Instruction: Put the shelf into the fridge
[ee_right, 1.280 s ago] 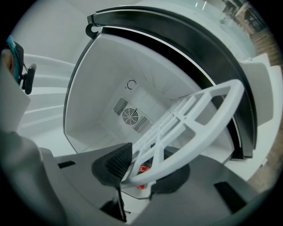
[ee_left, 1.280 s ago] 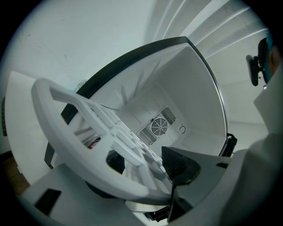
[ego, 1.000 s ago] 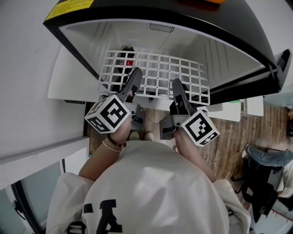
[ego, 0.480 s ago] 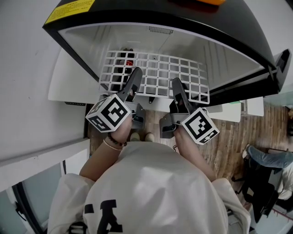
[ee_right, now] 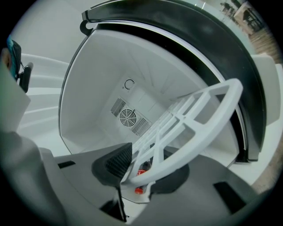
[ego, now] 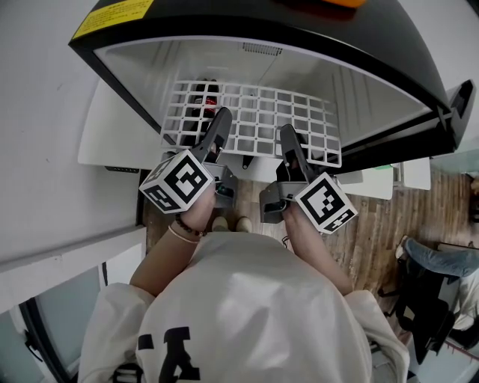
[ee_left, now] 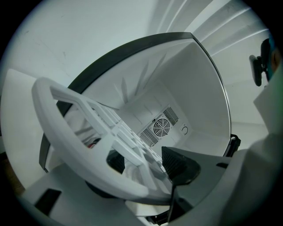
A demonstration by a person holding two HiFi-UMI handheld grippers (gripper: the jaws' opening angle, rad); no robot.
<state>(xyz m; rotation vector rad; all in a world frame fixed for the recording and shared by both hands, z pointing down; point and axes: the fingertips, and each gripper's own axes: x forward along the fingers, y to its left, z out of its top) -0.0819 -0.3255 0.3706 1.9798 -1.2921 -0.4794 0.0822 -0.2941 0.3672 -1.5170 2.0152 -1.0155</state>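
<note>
Inside the open fridge (ego: 142,56), at 12 o'clock from the person — white grid shelf (ego: 258,111); left gripper (ego: 219,123) at its 7 o'clock and right gripper (ego: 288,142) at 5 o'clock each clamp the near rim.

shelf (ego: 258,120) in fridge (ego: 363,84), bottle (ego: 209,99) beneath

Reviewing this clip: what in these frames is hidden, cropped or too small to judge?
Dark bottle under the shelf: head view, grid bars cover it; how many, unclear.
Yellow label on the fridge: head view, cut by the top edge, print too small.
Shelf's back edge and what it rests on: head view, the shelf itself covers it.
</note>
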